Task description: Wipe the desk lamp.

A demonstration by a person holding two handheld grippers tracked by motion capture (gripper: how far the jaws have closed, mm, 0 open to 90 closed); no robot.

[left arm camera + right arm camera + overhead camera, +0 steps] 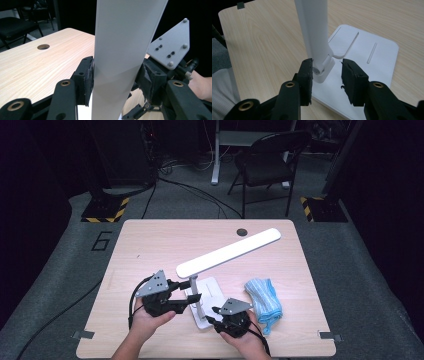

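Between the pads of the left tongs (115,82) stands the white lamp arm (125,50); both pads lie against its sides, so these tongs are pinching it low down, just below where the long lamp head (227,252) slants up and away to the far right. From the high view the left tongs (192,292) lie nearly level, pointing to the right, with the person's left hand (150,317) under them and the grey plate on top.

Ahead of the right tongs (325,75) is the foot of the same arm, where it joins the flat white lamp base (372,72) on the counter (267,42). Their jaws stand spread: the left pad is right beside the joint, possibly touching it, and the right pad is apart from it over the base, so nothing is clamped. The right hand (245,332) comes in from the near edge, with the right tongs (212,315) angled up and left toward the base.

Just to the right of the right tongs lies a folded blue cloth (264,301), clear of both hands. Beyond the lamp head a small round hole (242,232) is set in the counter. A black chair (267,160) stands on the floor past the far edge.
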